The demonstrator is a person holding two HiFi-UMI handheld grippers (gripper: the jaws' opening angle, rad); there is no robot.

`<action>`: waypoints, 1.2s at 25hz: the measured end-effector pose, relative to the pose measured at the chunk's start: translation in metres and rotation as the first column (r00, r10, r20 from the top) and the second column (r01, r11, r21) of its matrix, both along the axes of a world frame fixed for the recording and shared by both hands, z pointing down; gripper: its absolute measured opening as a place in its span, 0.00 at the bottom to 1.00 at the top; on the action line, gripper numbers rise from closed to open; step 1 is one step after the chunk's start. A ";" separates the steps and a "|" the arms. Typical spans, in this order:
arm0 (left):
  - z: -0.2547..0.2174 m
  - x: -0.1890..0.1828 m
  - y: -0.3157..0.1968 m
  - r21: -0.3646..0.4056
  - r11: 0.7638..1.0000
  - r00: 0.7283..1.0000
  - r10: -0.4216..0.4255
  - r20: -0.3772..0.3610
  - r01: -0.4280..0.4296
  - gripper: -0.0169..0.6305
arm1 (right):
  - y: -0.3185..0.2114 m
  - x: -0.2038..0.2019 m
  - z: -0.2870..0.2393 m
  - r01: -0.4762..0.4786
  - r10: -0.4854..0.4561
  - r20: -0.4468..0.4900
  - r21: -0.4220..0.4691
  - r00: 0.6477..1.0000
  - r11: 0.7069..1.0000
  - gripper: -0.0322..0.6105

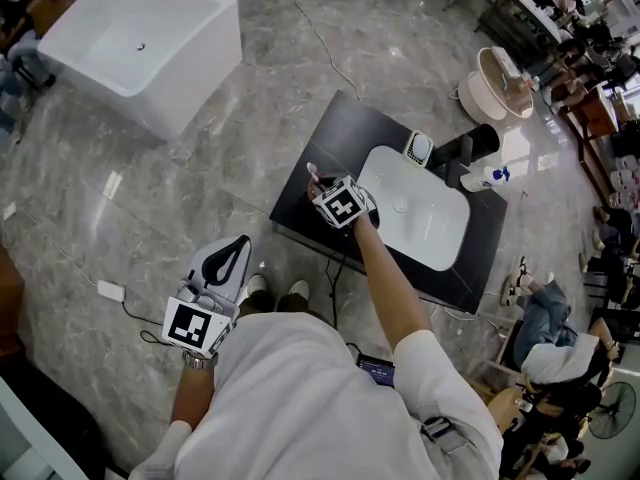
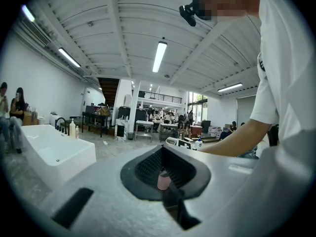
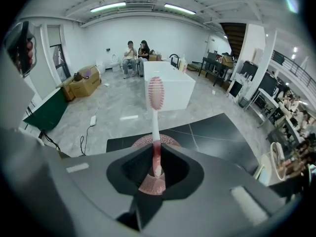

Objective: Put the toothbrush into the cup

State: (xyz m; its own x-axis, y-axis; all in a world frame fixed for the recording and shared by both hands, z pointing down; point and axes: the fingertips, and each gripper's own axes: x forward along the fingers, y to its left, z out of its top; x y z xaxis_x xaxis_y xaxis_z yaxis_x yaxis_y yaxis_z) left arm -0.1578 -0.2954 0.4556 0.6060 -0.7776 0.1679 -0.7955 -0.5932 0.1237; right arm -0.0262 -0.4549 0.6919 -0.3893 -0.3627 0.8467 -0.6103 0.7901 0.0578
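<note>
Over the pink cup [image 3: 169,141], right tongs [image 3: 157,166] grip the toothbrush [image 3: 155,110] upright.

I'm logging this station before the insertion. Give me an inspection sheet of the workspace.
Surface: black table with a white basin.
Job's things: toothbrush in the jaws; pink cup just beyond them.
Clutter: white bottle beside the basin.
Grippers: right hand-held gripper shut on the toothbrush; left hand-held gripper off the table, jaws together, small pink bit between.
Cables: cable with white adapter on the floor.
Surroundings: white bathtub, people seated nearby.
</note>
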 end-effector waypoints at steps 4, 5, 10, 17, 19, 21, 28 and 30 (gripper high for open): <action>-0.001 0.006 -0.003 0.001 1.000 1.000 0.014 -0.002 -0.014 0.03 | -0.002 0.004 -0.001 -0.016 0.016 0.001 0.024 1.000 1.000 0.15; -0.001 0.007 -0.003 0.001 1.000 1.000 0.018 -0.002 -0.018 0.03 | -0.002 0.005 -0.003 -0.020 0.020 0.011 0.029 1.000 0.999 0.17; 0.000 0.016 -0.008 0.001 0.999 0.999 0.043 0.001 -0.043 0.03 | -0.004 0.008 -0.028 -0.072 0.061 0.117 0.096 0.991 0.993 0.16; -0.008 0.031 -0.019 0.025 0.995 0.995 0.097 0.004 -0.097 0.03 | 0.042 0.021 -0.125 -0.213 0.101 0.423 0.228 0.900 0.950 0.07; -0.011 0.037 -0.024 0.034 0.993 0.993 0.115 0.006 -0.115 0.03 | 0.061 0.028 -0.160 -0.247 0.086 0.503 0.263 0.860 0.933 0.07; -0.014 0.044 -0.029 0.042 0.990 0.991 0.134 0.007 -0.134 0.03 | 0.081 0.031 -0.195 -0.273 0.057 0.568 0.304 0.821 0.912 0.07; -0.019 0.071 -0.031 0.054 0.976 0.977 0.212 0.020 -0.213 0.03 | 0.149 0.038 -0.277 -0.302 -0.043 0.635 0.424 0.772 0.854 0.07; -0.020 0.077 -0.031 0.057 0.971 0.973 0.231 0.021 -0.232 0.03 | 0.160 0.042 -0.288 -0.326 -0.044 0.648 0.439 0.760 0.837 0.07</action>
State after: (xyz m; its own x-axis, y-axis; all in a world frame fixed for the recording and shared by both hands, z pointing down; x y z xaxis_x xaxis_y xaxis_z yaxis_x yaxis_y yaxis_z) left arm -0.0810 -0.3267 0.4359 0.7686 -0.6252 0.1358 -0.6371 -0.7673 0.0732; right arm 0.0154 -0.2949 0.4037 -0.6537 -0.7480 0.1147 -0.7539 0.6569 -0.0126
